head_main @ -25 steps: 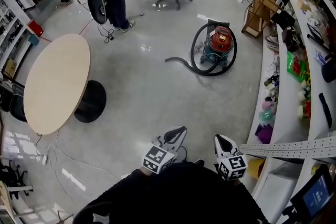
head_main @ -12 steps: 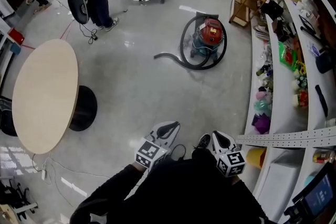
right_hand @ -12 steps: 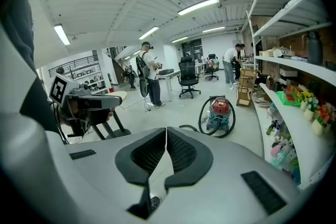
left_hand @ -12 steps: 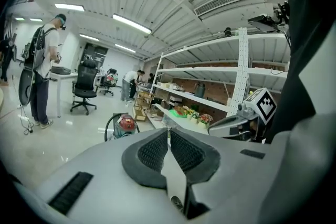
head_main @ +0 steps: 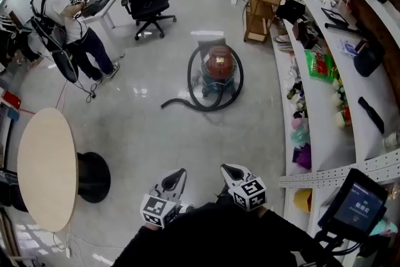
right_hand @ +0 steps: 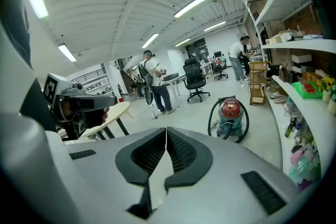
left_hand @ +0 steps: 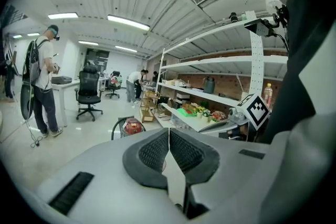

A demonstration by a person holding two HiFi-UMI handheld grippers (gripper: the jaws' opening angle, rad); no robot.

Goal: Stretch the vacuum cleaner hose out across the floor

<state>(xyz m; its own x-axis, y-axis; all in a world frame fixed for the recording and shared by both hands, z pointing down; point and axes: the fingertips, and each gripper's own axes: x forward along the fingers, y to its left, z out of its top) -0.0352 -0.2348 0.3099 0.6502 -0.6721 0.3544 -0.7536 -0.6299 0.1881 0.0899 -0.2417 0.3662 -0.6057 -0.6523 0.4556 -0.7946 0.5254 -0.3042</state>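
Nearer than a second ago, the vacuum (head_main: 217, 65) sits ahead on the floor (head_main: 144, 128), hose (head_main: 201, 107) coiled round it, nothing stretched yet; left tool (head_main: 175, 174) and right tool (head_main: 227, 169) are closed, empty.

The vacuum (head_main: 219, 65) is a squat canister with a red top and a teal lower body, standing upright on the floor (head_main: 156, 141). Its black hose (head_main: 178, 100) is not stretched out: it curls in one loop close around the canister. The free end trails a short way off to the left, lying flat.
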